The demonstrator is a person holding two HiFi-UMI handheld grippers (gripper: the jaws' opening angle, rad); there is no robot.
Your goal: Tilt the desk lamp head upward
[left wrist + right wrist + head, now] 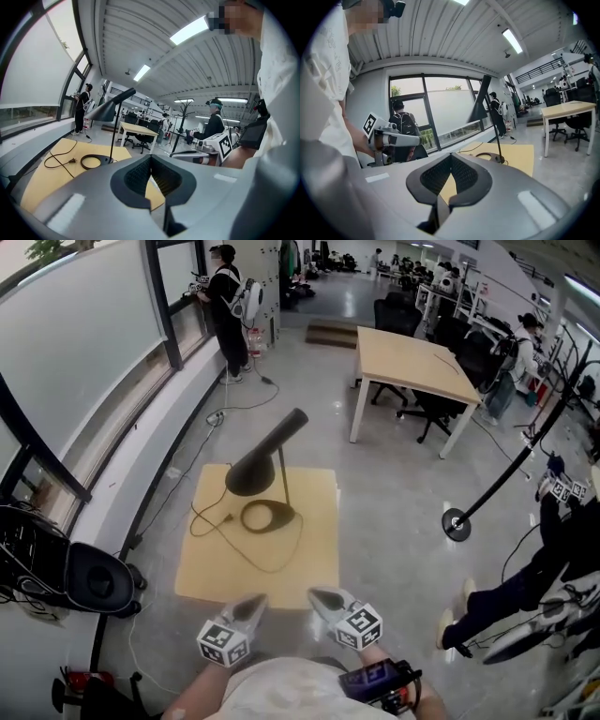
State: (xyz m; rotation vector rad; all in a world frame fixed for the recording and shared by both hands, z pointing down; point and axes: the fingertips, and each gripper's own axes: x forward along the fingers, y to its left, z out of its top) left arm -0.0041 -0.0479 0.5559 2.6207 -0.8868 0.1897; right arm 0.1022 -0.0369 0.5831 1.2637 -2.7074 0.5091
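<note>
A black desk lamp stands on a low wooden table (206, 563). Its cone head (263, 459) tilts down to the left on a thin stem above a ring base (268, 516), and a black cord (225, 532) loops across the tabletop. My left gripper (255, 602) and right gripper (319, 597) are both shut and empty, held side by side at the table's near edge, well short of the lamp. The lamp head (110, 107) and ring base (93, 161) show ahead in the left gripper view. In the right gripper view the lamp head (482, 102) rises above its base (490, 157).
A window wall runs along the left, with a black speaker-like unit (94, 579) on the floor beside the table. A larger desk (412, 362) with office chairs stands behind. A floor stand (457, 523) and a seated person's legs (497, 601) are at the right. Another person stands by the window (228, 306).
</note>
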